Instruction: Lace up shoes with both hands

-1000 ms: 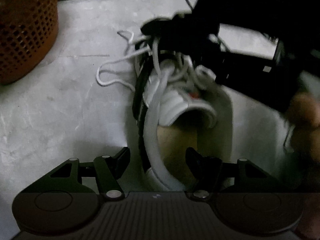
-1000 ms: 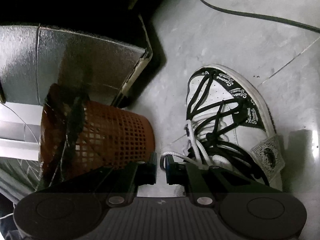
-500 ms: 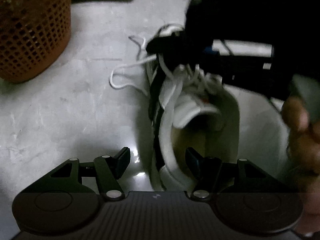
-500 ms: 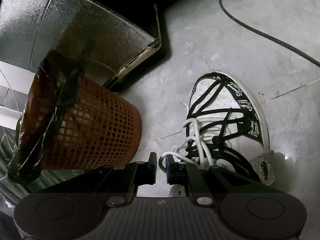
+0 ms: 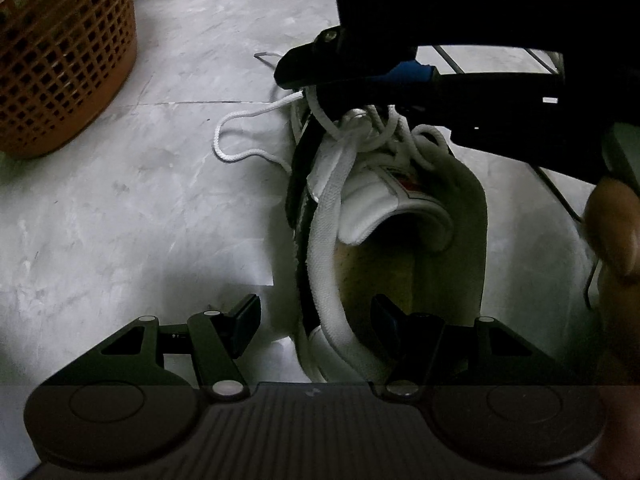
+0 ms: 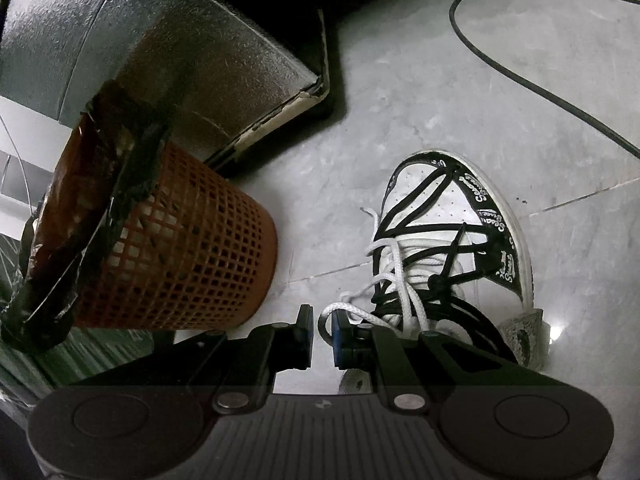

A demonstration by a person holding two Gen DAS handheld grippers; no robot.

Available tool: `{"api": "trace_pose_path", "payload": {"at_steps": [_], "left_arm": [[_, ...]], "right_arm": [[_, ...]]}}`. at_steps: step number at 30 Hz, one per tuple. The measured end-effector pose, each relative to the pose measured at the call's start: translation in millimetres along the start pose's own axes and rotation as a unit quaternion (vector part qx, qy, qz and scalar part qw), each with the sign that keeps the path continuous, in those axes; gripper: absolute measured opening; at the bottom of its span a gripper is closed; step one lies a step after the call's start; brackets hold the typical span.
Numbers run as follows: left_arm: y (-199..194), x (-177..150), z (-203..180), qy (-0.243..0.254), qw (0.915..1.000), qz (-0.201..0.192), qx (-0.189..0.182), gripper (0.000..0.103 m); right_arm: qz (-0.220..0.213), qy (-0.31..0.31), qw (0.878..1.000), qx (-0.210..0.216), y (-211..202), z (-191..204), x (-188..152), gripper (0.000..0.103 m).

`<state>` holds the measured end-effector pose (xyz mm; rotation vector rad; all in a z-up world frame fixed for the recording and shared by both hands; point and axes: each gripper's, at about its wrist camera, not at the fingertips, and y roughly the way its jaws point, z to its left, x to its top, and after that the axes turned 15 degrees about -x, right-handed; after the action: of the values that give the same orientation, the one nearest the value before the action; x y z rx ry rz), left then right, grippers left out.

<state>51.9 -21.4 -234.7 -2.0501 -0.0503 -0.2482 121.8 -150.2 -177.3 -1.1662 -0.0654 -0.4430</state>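
A white high-top shoe (image 5: 400,208) with black trim stands on the grey floor, its heel end toward the left wrist camera. My left gripper (image 5: 316,316) is open and straddles the heel collar, one finger outside the shoe and one over its mouth, neither pressing. The white lace (image 5: 240,116) loops over the floor and runs up to my right gripper (image 5: 294,80) above the eyelets. In the right wrist view the right gripper (image 6: 322,332) shows a narrow gap. A loop of the lace (image 6: 360,314) passes through it along the right pad, unpinched. The shoe's (image 6: 436,208) toe points away.
An orange mesh basket (image 6: 180,248) with a dark liner stands left of the shoe, also at the left wrist view's top left (image 5: 60,60). Behind the basket is a silver-faced box (image 6: 180,48). A black cable (image 6: 520,76) crosses the floor beyond the toe. A hand (image 5: 612,224) shows at the right edge.
My right gripper has rolled and risen a little over the laces, the lace loop staying between its jaws. The left gripper stays open over the heel.
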Motion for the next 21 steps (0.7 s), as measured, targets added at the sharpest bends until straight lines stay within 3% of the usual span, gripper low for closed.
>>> {"api": "trace_pose_path", "payload": {"at_steps": [11,21], "left_arm": [[-3,-6,-15,-0.012,0.9998,-0.010,0.008,0.064],[-1,-4,-14,-0.004,0.9998,-0.013,0.015,0.065]], "right_arm": [[-0.001,0.011,1.000,0.004,-1,-1,1,0.013],[-0.002,0.094,0.994,0.055,-3,-20,6,0.013]]}}
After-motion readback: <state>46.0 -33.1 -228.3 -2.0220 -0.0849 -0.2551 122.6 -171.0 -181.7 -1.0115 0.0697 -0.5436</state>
